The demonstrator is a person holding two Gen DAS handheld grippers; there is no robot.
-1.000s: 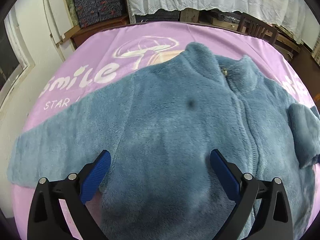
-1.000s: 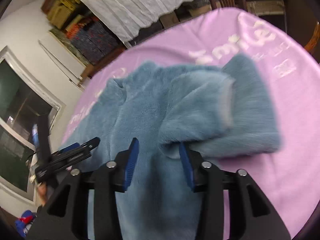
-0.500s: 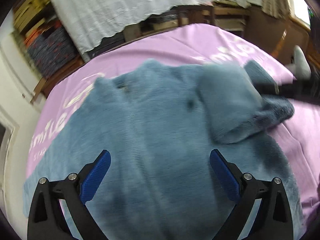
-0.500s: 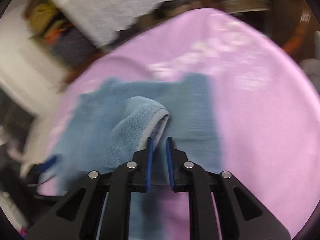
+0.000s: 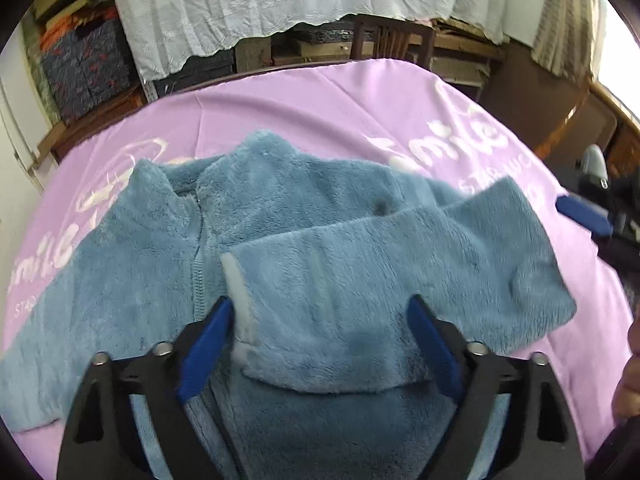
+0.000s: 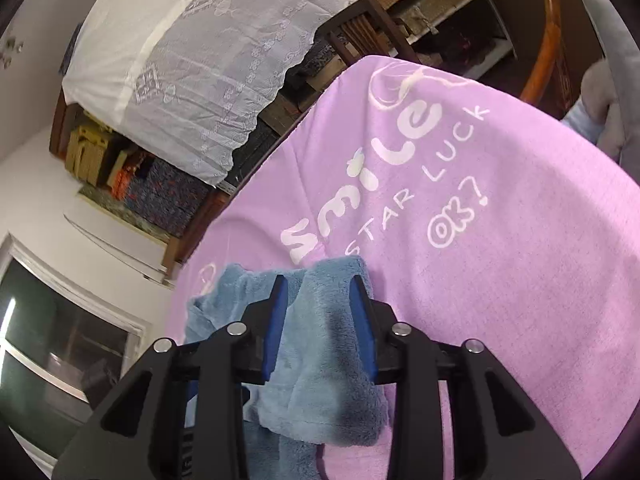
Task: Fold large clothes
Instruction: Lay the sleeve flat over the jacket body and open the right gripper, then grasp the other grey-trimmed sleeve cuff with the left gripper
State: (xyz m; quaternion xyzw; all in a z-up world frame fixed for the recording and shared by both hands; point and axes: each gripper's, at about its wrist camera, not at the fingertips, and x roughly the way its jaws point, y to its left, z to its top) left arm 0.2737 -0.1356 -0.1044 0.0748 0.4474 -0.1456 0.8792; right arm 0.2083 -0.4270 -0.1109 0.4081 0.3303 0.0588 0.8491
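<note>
Left wrist view: left gripper point(image 5: 316, 344) hovers over the fleece jacket point(image 5: 168, 264), jaws wide but closing, nothing pinched; the folded-in sleeve point(image 5: 360, 280) lies across the chest right between and under the blue pads, pale cuff point(image 5: 236, 280) just beside the left pad. Right wrist view: right gripper point(image 6: 320, 320) has jaws narrow and opening, w/ sleeve fleece in the gap; pads look clear of it, so prob. a release, not a hold. Step, as I judge it: first sleeve fold laid, right side letting go. Next move prob. calls for the other sleeve, spread flat toward the frame's left edge, to be picked near its end & brought across. Jacket lies zip-up on the purple cloth point(image 5: 320, 104), collar away from the grippers.
</note>
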